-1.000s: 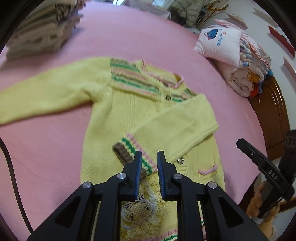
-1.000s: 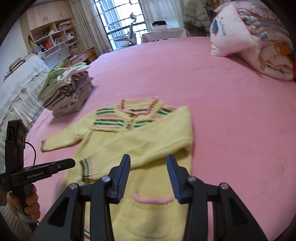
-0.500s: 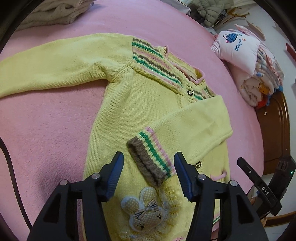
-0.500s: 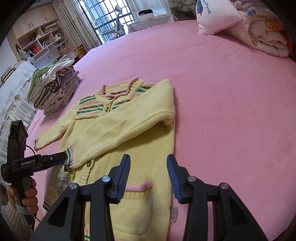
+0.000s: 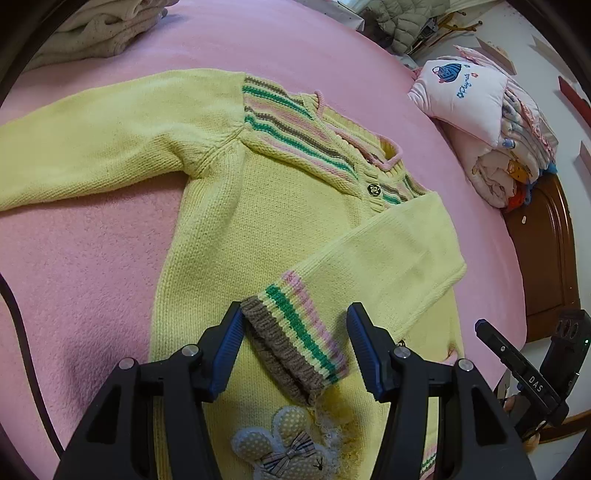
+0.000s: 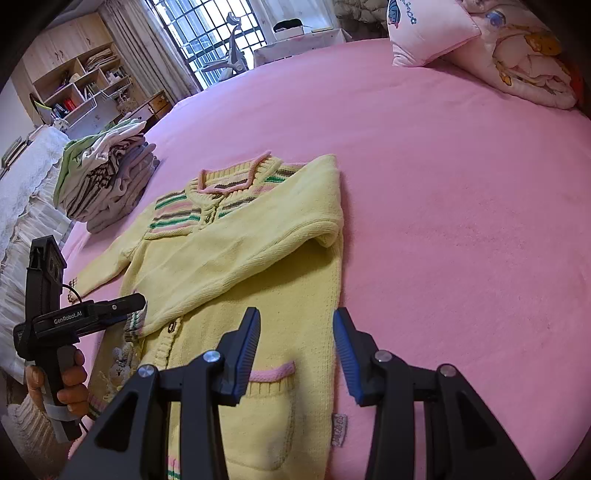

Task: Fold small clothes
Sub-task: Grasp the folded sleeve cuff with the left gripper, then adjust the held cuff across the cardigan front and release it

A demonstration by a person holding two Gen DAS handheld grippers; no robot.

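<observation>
- Left wrist view: a yellow knitted cardigan [image 5: 266,236] is spread face up on the pink bed [image 5: 88,266], with its striped collar at the far side and its hem at the near side.
- One sleeve is stretched out to the left, while the other sleeve [image 5: 384,258] is folded across the chest, and its striped cuff [image 5: 295,332] is laid between the two blue pads.
- The left hand-held gripper [image 5: 295,347] is seen released: both pads stand apart from the cuff, though the left pad is very close to its brown edge.
- A rabbit patch [image 5: 288,450] is seen on the cardigan front at the near edge.
- A pile of folded clothes [image 5: 107,26] is placed at the far left, and a pink pillow [image 5: 461,96] on rolled bedding [image 5: 513,162] lies at the far right.
- Right wrist view: the same cardigan [image 6: 236,258] is shown at the left half of the bed [image 6: 461,221], with the folded sleeve running from the right shoulder down to the left.
- The right hand-held gripper [image 6: 295,350] is held released above the pocket [image 6: 269,417] near the hem, with nothing between the pads.
- At the left edge the left hand-held gripper [image 6: 133,304] is gripped by a hand [image 6: 68,384], its tip at the cuff.
- The pile of folded clothes [image 6: 107,177] is seen far left of the cardigan, and shelves [image 6: 81,88] and a window [image 6: 207,33] are seen beyond the bed.
</observation>
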